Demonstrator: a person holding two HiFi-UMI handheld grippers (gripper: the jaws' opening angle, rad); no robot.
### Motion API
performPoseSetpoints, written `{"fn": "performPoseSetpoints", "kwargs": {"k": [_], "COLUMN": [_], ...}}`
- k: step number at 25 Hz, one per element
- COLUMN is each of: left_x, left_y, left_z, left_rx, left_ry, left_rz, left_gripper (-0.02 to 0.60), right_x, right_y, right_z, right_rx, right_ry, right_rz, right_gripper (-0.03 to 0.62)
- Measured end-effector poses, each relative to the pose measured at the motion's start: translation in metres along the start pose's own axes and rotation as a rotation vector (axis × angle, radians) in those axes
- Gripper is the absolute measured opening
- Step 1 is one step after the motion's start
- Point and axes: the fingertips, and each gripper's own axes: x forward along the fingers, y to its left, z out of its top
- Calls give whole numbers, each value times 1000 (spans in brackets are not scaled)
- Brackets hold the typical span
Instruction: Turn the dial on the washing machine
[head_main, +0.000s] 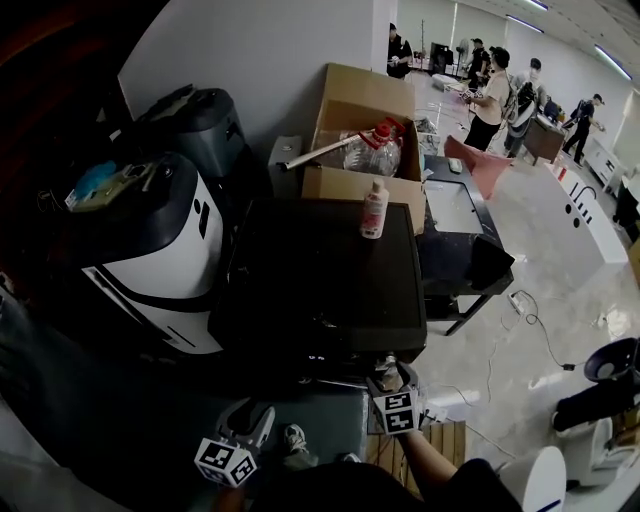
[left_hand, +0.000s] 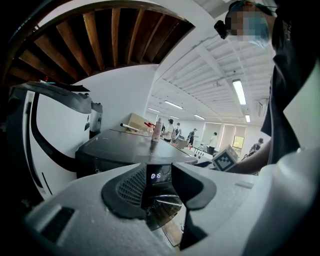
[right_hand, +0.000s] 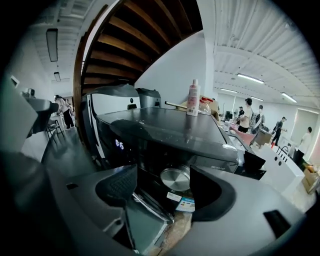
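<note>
Right claw (right_hand: 164, 186) spread, dial (right_hand: 175, 178) just ahead, centred between jaws

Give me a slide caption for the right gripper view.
Open right gripper lined up on the washing machine's silver dial; a bottle stands on the machine's top.

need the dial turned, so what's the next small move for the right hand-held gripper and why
Probably ease the right hand-held gripper forward until its open jaws straddle the dial, then close. The silver dial shows in the gap between the jaws but seems to sit ahead of them, not yet touched.
</note>
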Motion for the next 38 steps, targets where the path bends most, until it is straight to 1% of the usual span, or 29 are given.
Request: {"fn": "performPoseSetpoints", "kwargs": {"k": [3,7,10,13,17,23,27,31,38], "left_x": [3,4,4,3,3,2,3,5,9], "left_y": [4,10,16,20,20,23,24,24,18], "left_z": [-1,-6,-9,-8,-8,-10,-15,-16,-17], "left_rx": [3,4,17,7,-2,-8,-5,-4,-9], "left_ry": [13,30,33,43,52,56,50,52,62], "left_rz": [-11,-19,-25,-14,-11,0,-8,-8,-13], "left_gripper": [150,150,150,150,150,150,150,150,150], "right_x": [10,21,25,28,33,38,44,48,55], "right_y": [-3,0,-1,-3,-5,-7,-9,-9,-9], "right_z": [-6,-11,-17,-19,-28,-32,-40,-41,-50], "right_rx": [-19,-33,-8,9,71,103,153,190,297], "right_ry": [25,48,62,60,80,88,110,99,110], "right_rz": [-16,-6,-20,-28,-25,-25,-13,-13,1], "right_gripper": [328,337,371,371,396,396,397,396,390]}}
